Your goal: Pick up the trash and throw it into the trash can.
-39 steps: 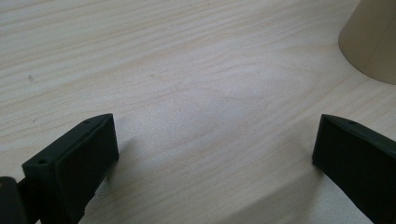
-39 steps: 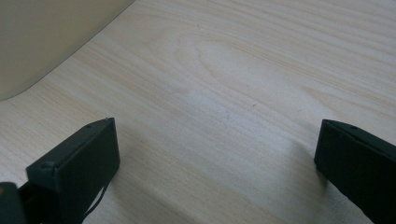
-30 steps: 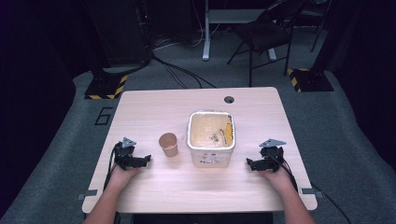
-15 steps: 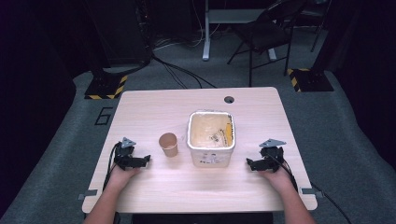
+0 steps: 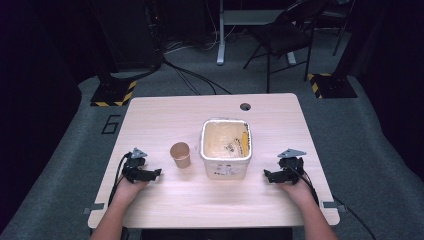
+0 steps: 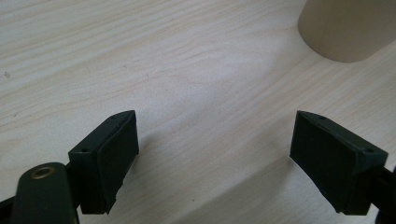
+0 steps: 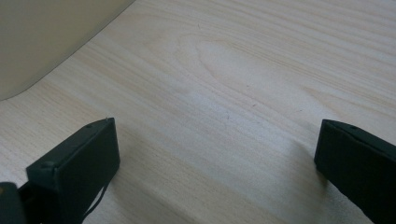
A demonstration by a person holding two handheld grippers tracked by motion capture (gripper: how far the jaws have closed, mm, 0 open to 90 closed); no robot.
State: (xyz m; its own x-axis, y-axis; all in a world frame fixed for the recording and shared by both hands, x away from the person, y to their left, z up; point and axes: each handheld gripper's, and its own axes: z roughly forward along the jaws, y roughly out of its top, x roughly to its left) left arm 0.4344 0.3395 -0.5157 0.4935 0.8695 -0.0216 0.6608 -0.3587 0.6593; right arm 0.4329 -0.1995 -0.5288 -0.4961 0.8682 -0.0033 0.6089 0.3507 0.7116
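floor: grey carpet (image 5: 60, 150) | chair (image 5: 285, 37) behind | cables (image 5: 195, 77) | surroundings dark

Each black claw (image 5: 156, 174) (image 5: 268, 175) has two blocky screwed jaws, a grey triangular top plate and black cables.

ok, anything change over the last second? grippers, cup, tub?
No visible change. The left gripper and right gripper rest on the table in the same spots, jaws open and holding nothing. The paper cup stands upright just left of the white tub, both where they were a second ago.
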